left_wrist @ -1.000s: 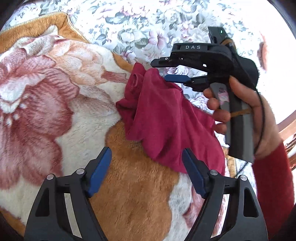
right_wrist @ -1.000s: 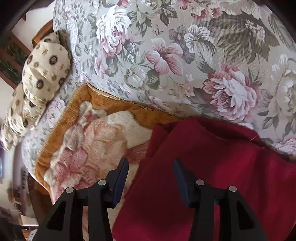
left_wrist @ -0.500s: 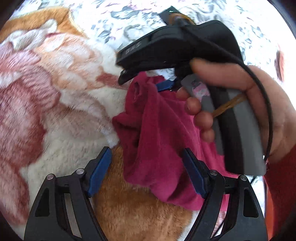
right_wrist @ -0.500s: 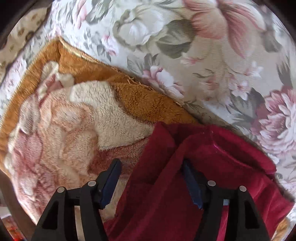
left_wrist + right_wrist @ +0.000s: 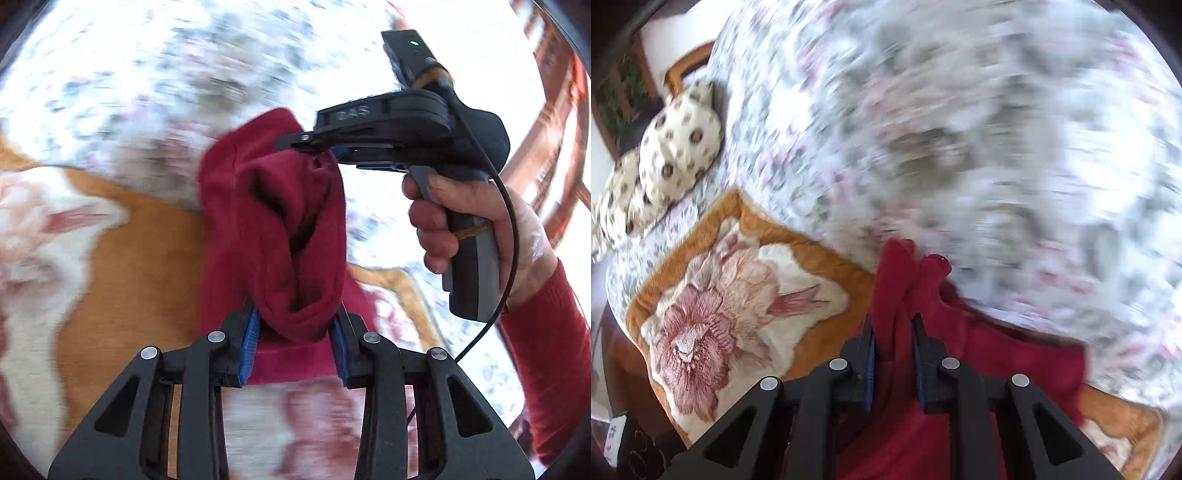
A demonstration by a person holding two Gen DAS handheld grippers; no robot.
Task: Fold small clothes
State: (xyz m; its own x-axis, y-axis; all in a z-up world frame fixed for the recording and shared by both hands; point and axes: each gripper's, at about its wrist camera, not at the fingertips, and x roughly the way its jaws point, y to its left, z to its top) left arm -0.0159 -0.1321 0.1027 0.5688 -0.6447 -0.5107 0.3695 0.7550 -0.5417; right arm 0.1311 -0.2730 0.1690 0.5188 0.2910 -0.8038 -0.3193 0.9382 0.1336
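Both of your grippers have just been closing, each with cloth between the jaws. A second ago both stood wide over the garment, which lay loose on the blanket. Now your left gripper (image 5: pixel 295 325) pinches a bunched fold of the red garment (image 5: pixel 273 229). Your right gripper (image 5: pixel 892 343) clamps another fold, at the garment's far end as the left wrist view shows it. The garment hangs stretched between the two grips, part of it lifted off the blanket (image 5: pixel 140 266). The background is smeared by motion in both views.

Count: one red garment, two grippers, one orange-bordered flower blanket, one floral bedcover (image 5: pixel 960 129) beneath it, two spotted cushions (image 5: pixel 679 147). Your right hand (image 5: pixel 476 229), red sleeve, grips its handle.
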